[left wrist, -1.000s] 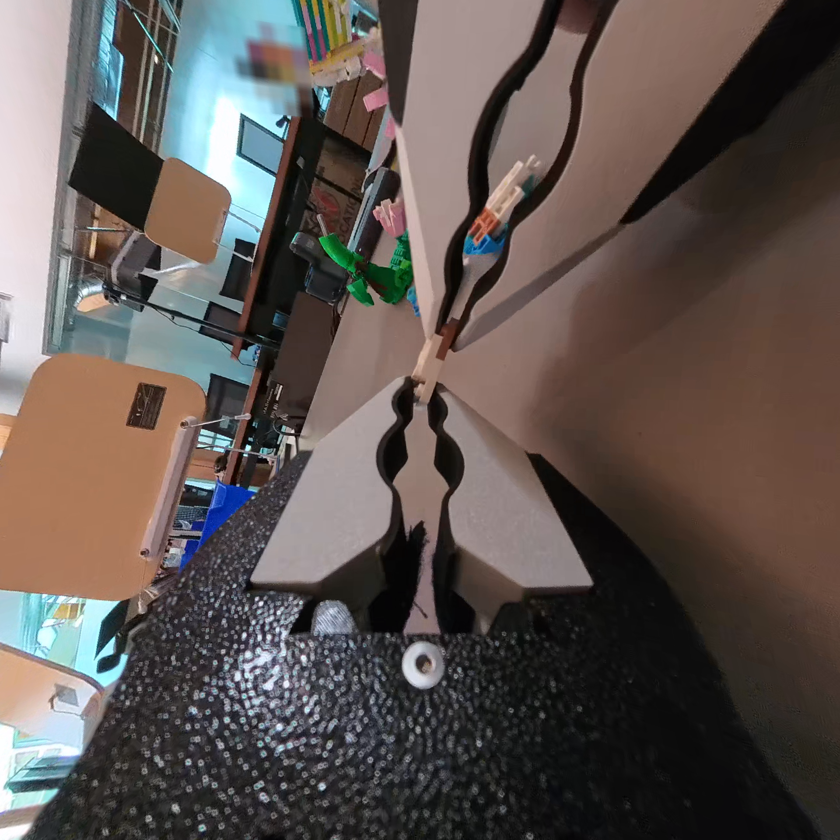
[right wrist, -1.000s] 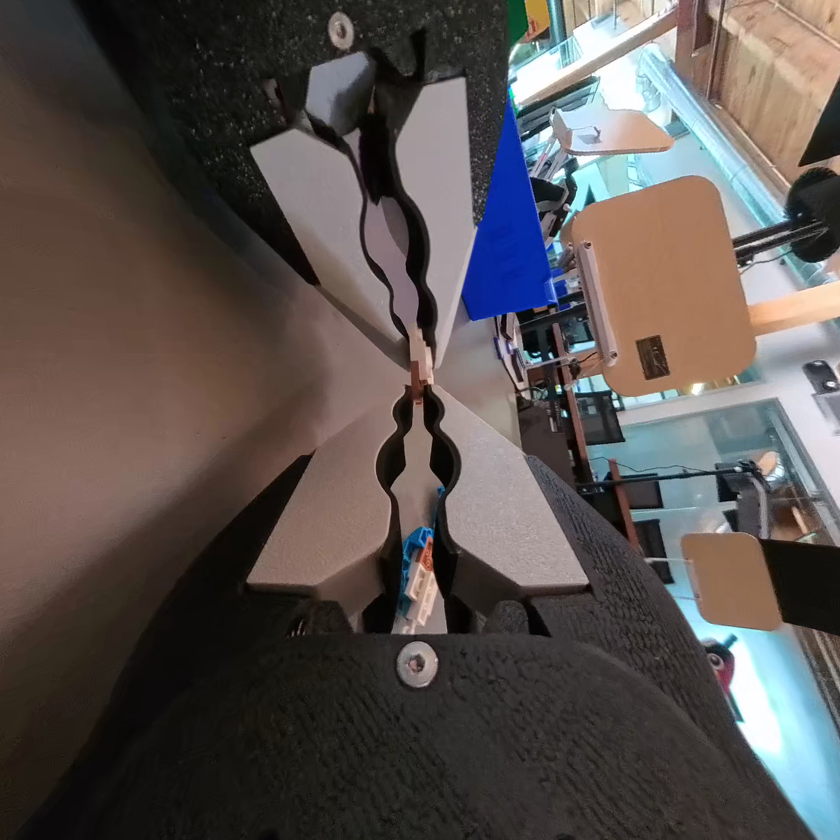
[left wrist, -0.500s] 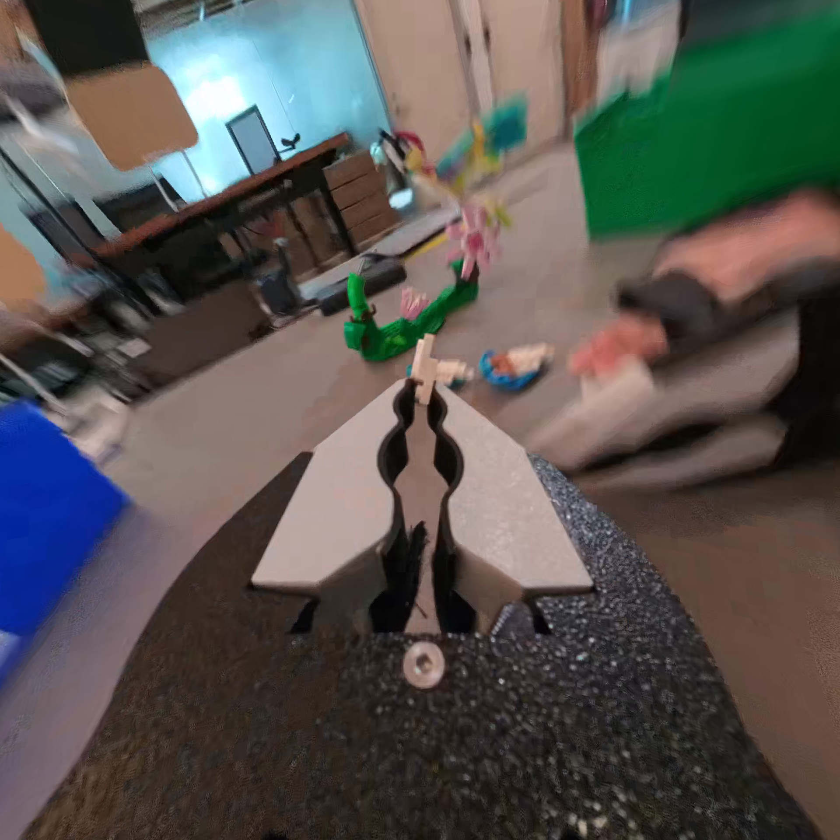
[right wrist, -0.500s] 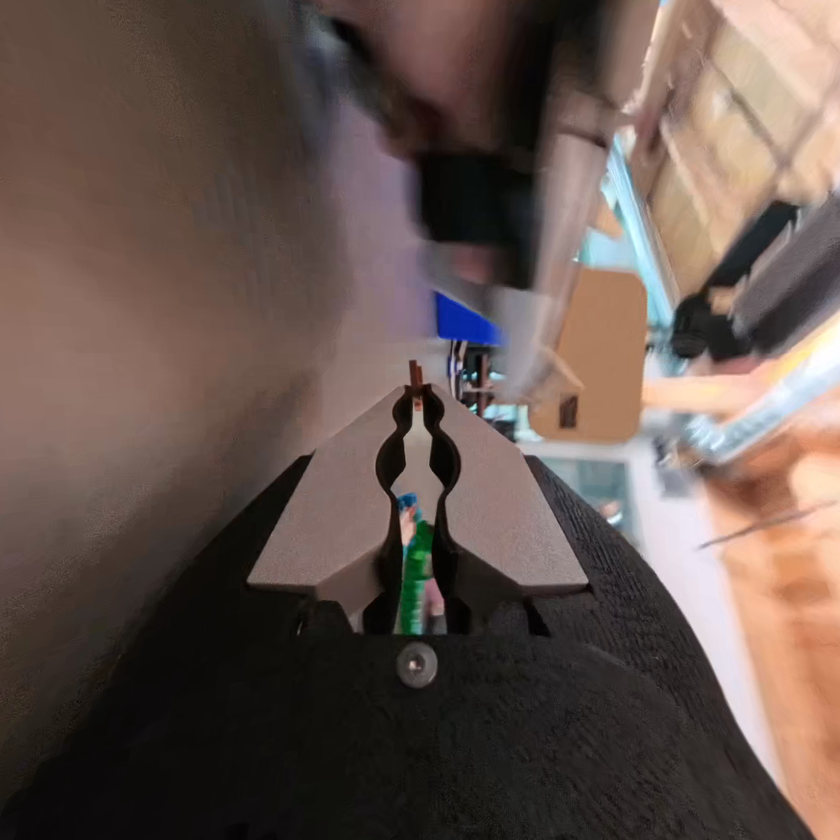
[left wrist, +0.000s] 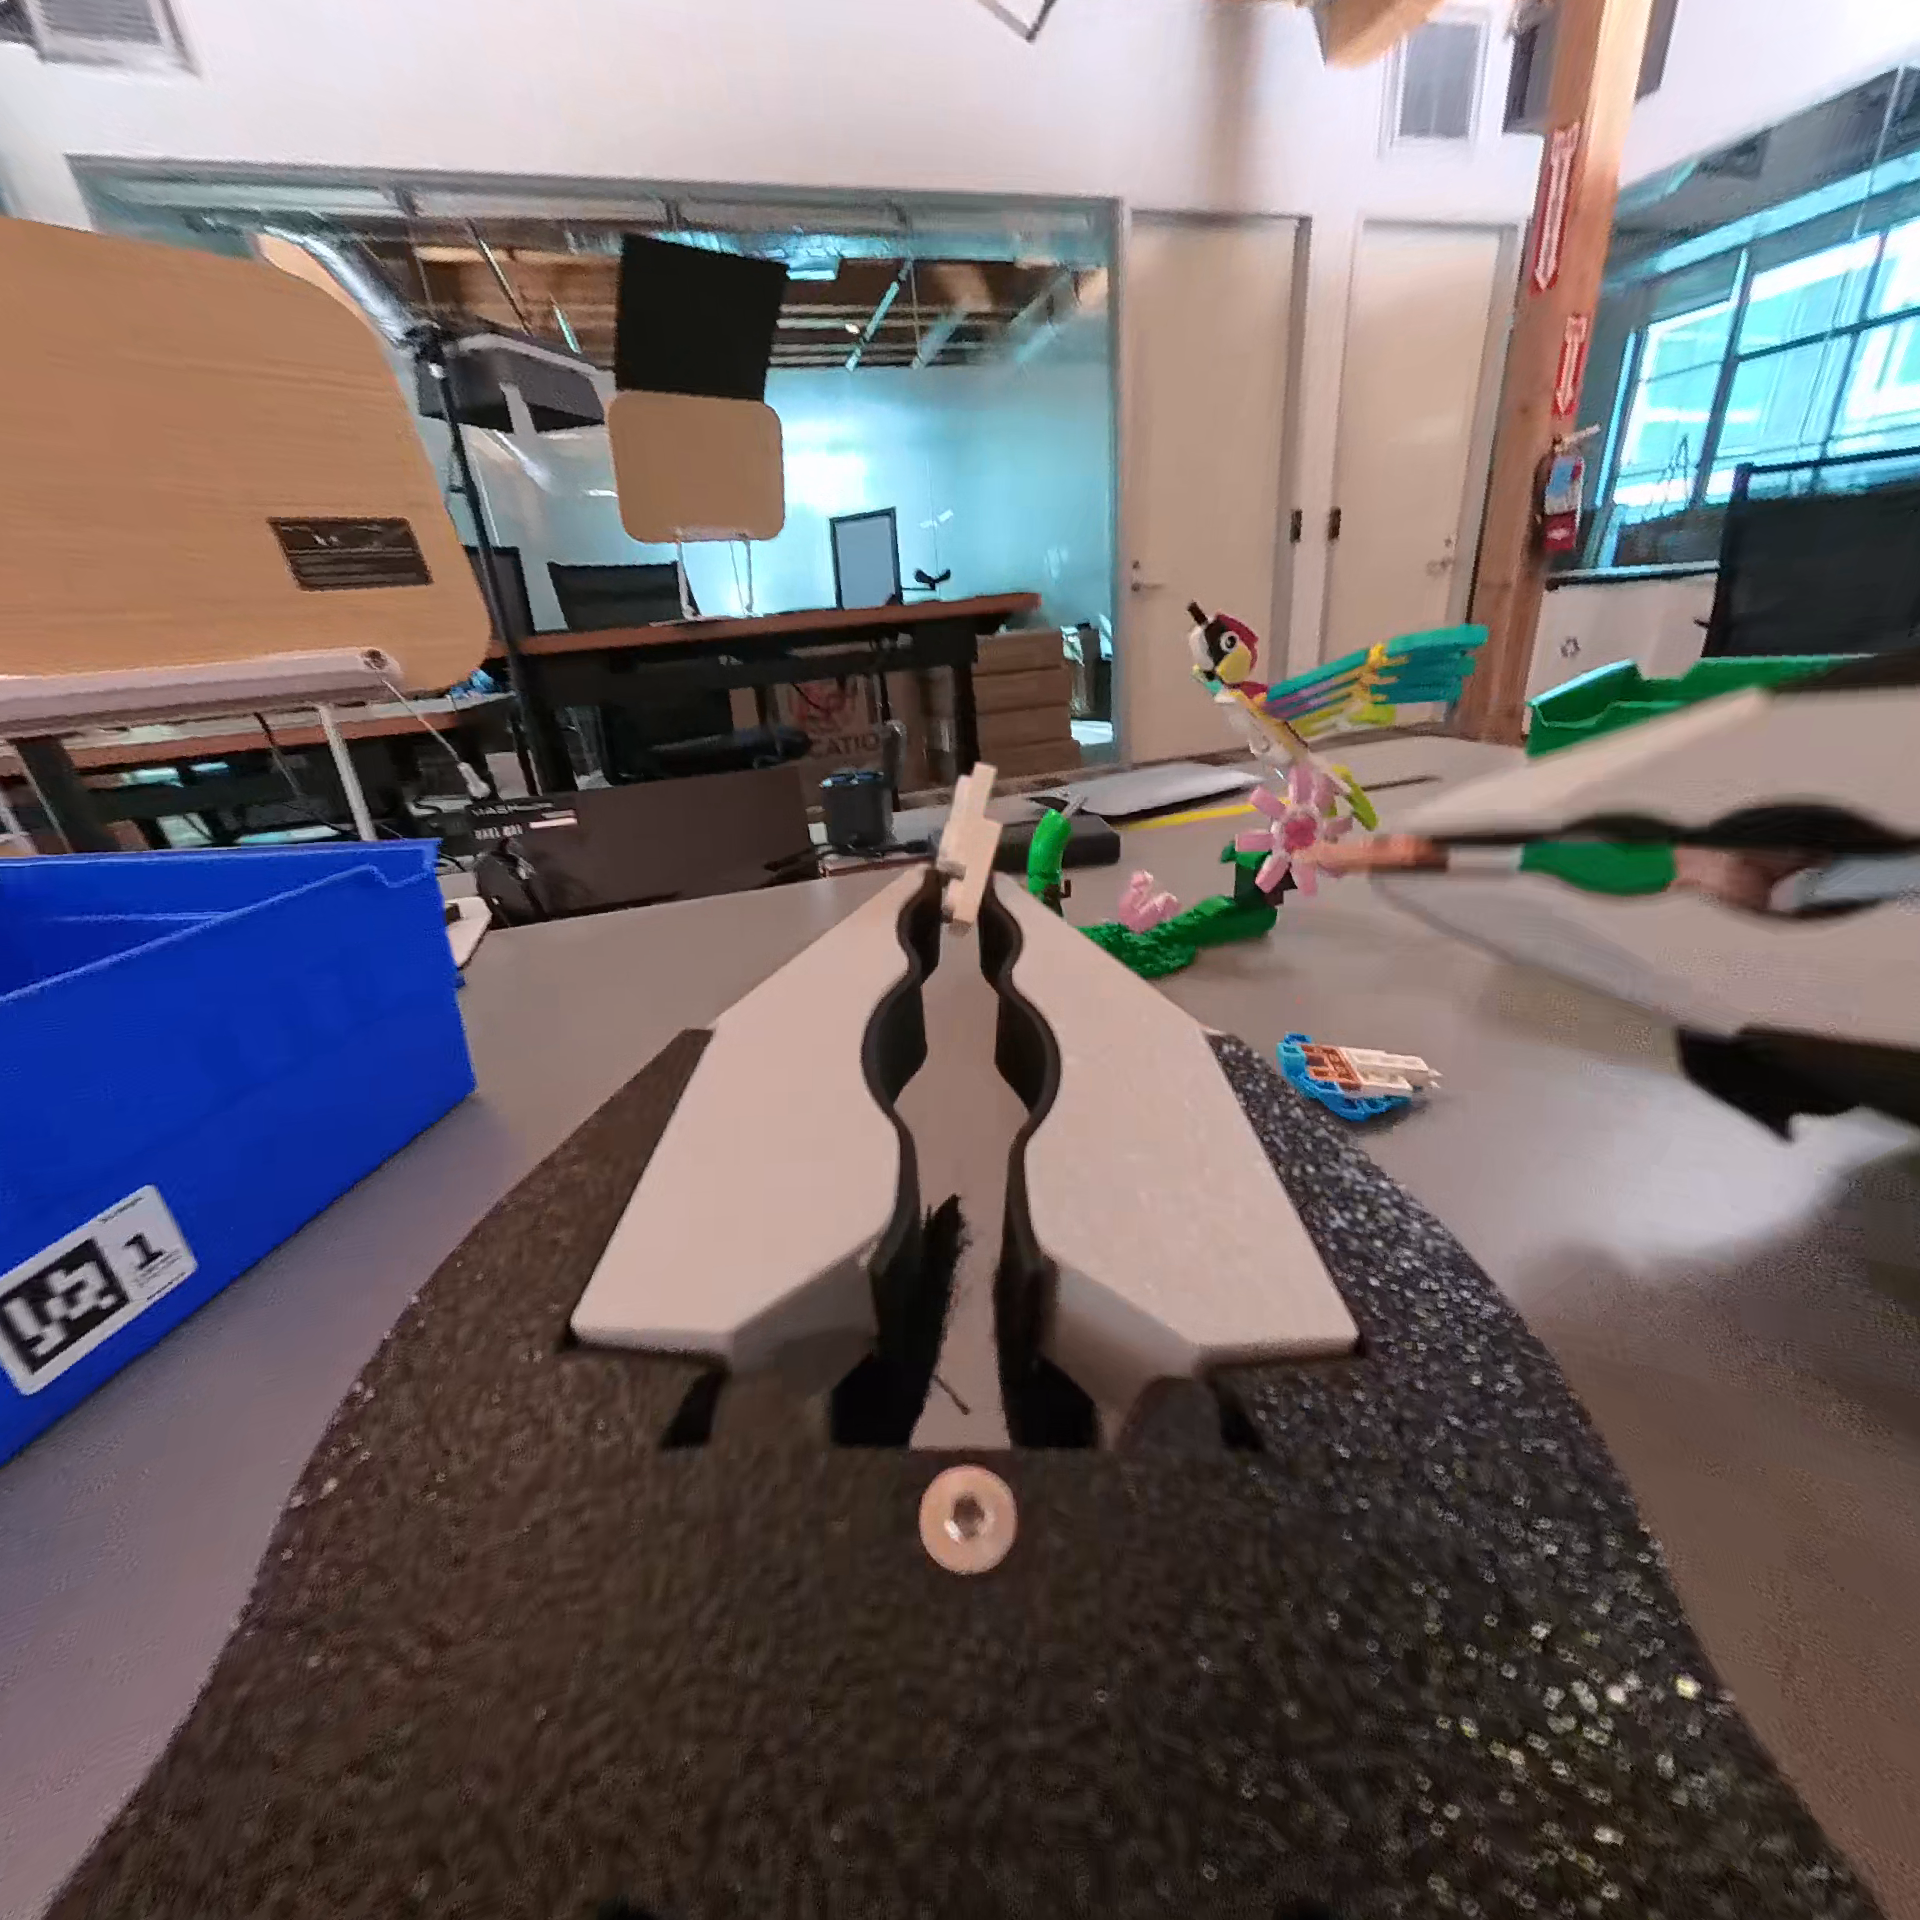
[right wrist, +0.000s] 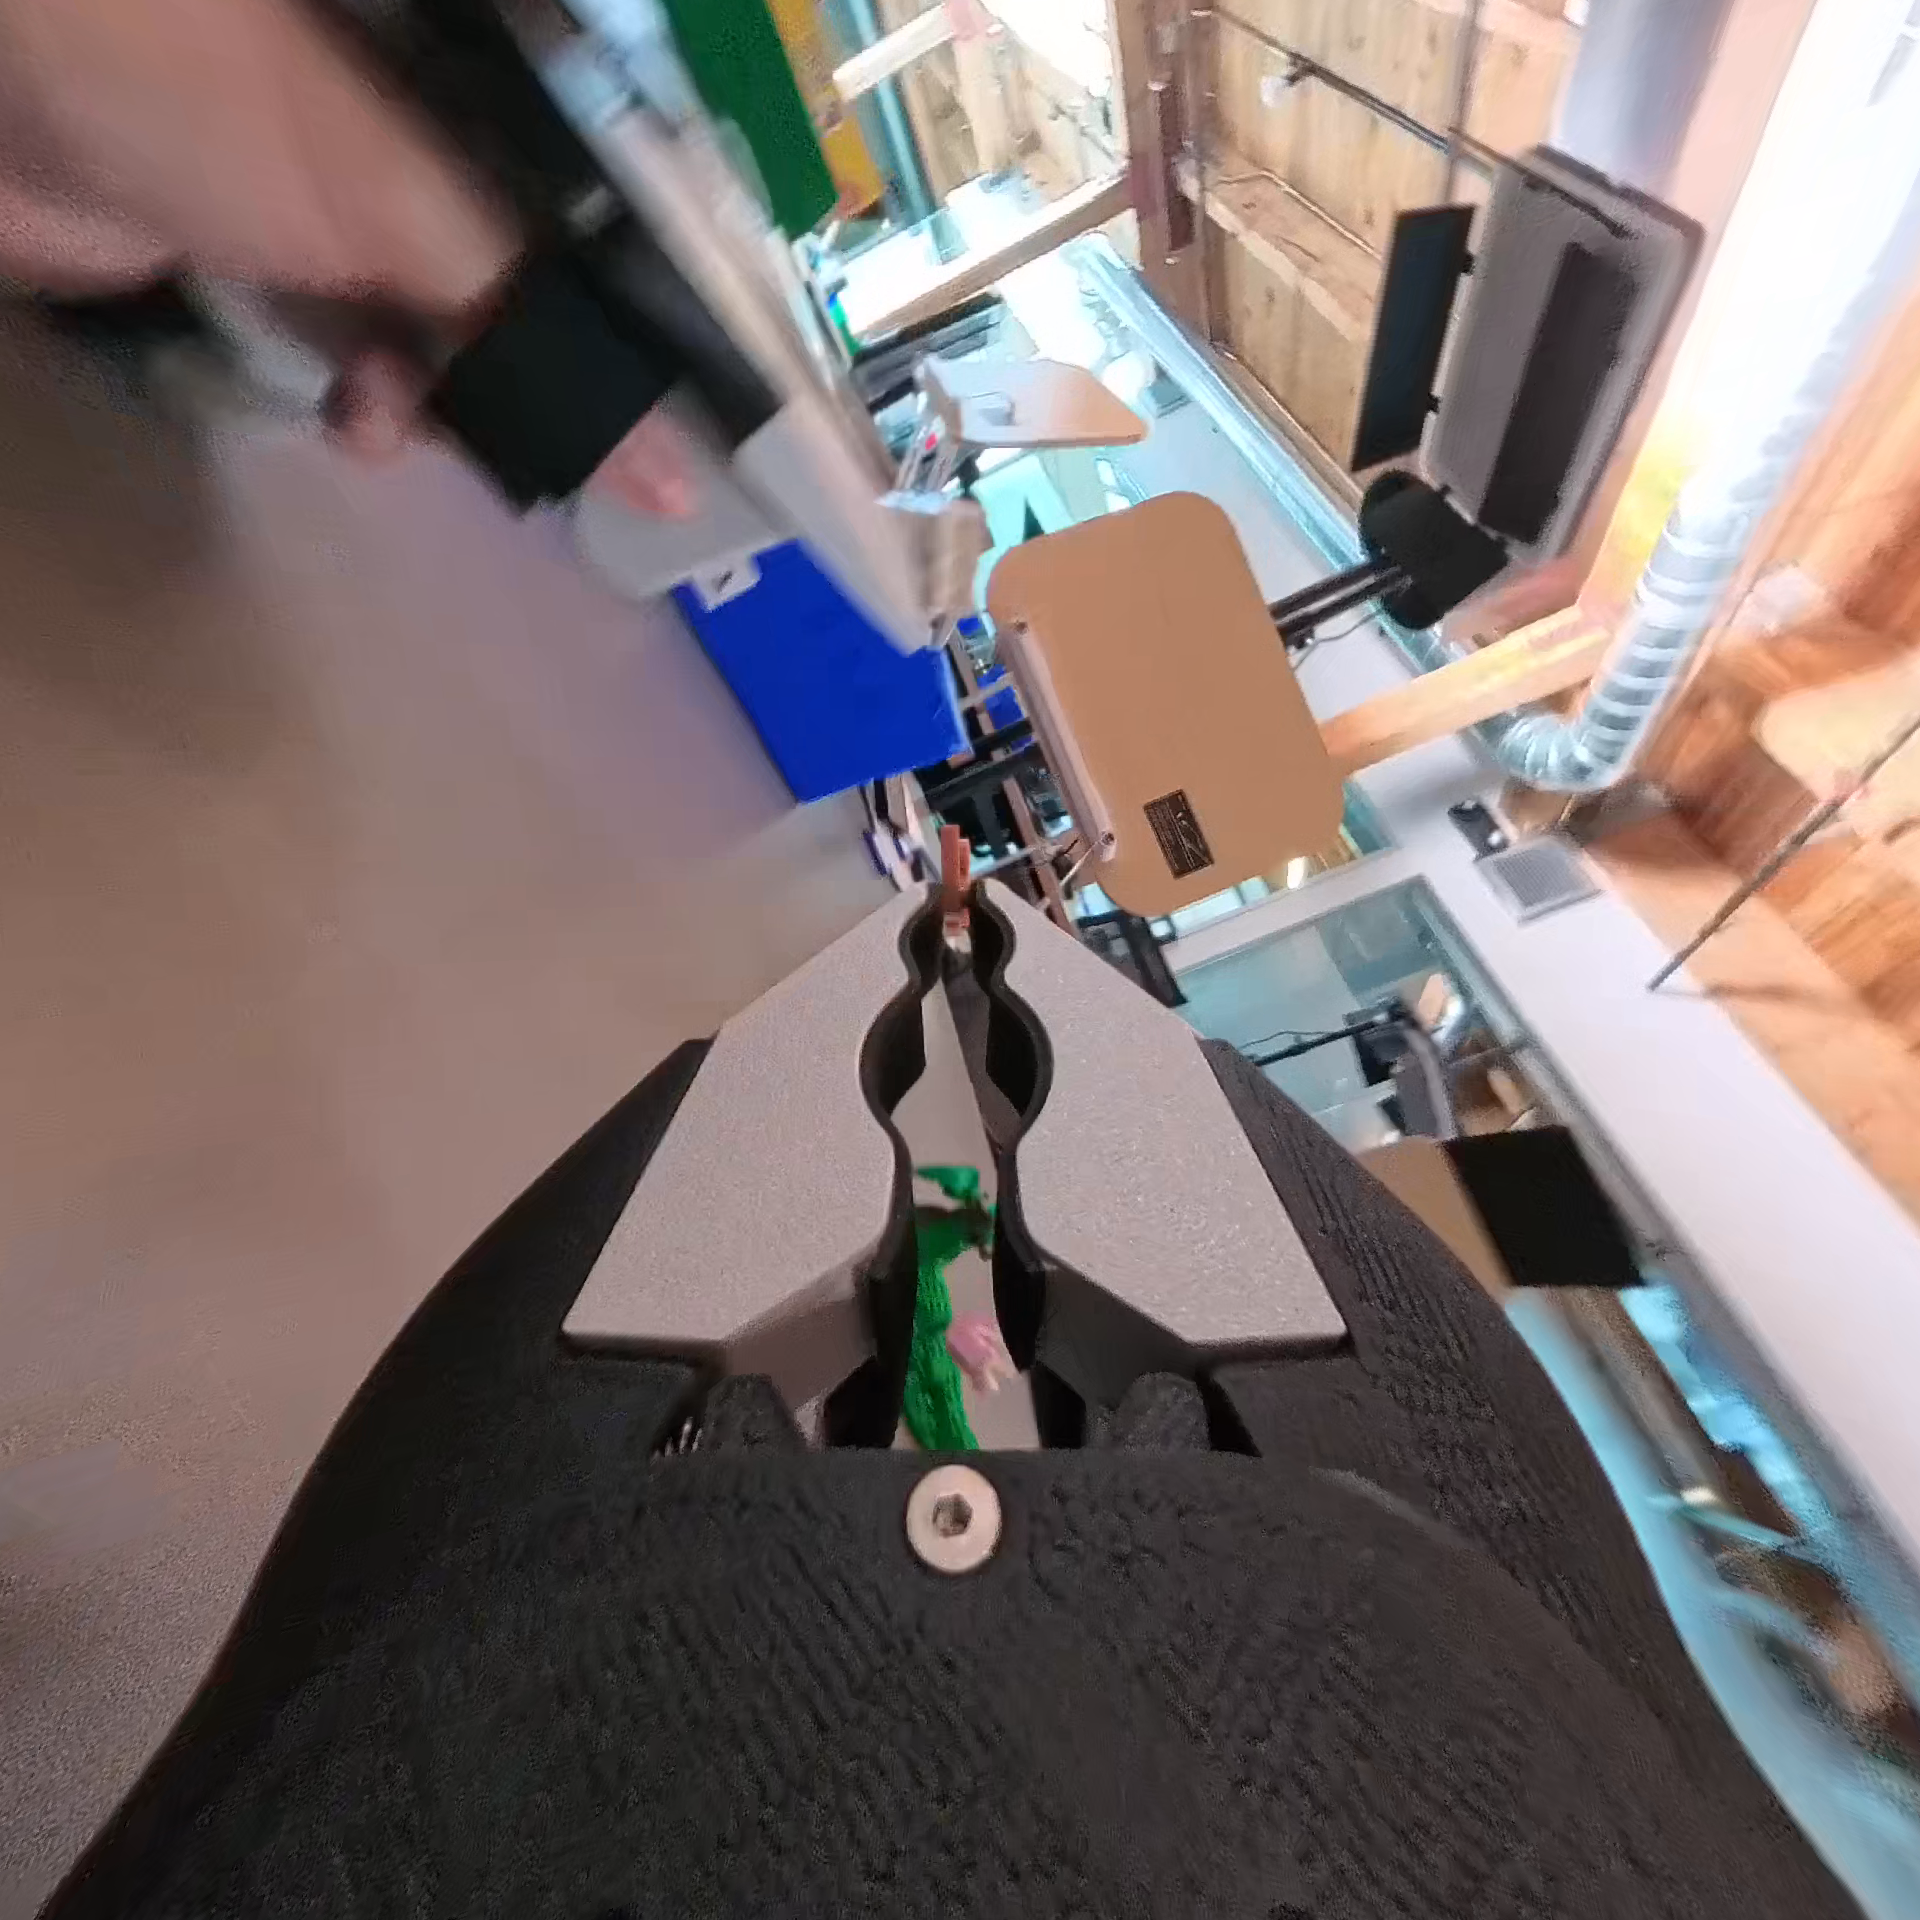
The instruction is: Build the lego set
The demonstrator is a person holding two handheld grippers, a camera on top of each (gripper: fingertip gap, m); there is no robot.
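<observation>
Left gripper point(left wrist: 966, 883): closed on a small white brick piece point(left wrist: 968, 844), pinched at the very tips, piece tilted and projecting up and forward past them. Held above the grey bench point(left wrist: 1558, 1195), clear of everything lying on it.

Right gripper point(right wrist: 954, 914): closed on a small reddish-brown piece point(right wrist: 953, 871), likewise pinched at the tips and poking out beyond them. View rolled hard to one side and partly blurred.

On the bench, ahead and right of the left gripper: a blue-and-white brick assembly point(left wrist: 1356, 1072), lying flat, apart from both grippers. Farther back: a green brick base point(left wrist: 1174, 933) carrying pink flowers point(left wrist: 1294, 826), with a colourful brick bird point(left wrist: 1320, 681) perched above. At left: a blue bin point(left wrist: 208, 1060) bearing a white coded sticker (wording not transcribed). Far right edge: a green bin point(left wrist: 1621, 707), partly hidden.

Differences between views:
- Left wrist view only: bird, blue-and-white assembly, green bin, and the right gripper point(left wrist: 1392, 857) entering from the right, blurred, tips level with the flowers, brown piece at its tips.
- Right wrist view only: a person's hand point(right wrist: 343, 239) on a dark handle at upper left (heavily blurred), and the green base point(right wrist: 940, 1320) glimpsed through the gap between the fingers.
- Blue bin point(right wrist: 831, 675) present in both.
</observation>
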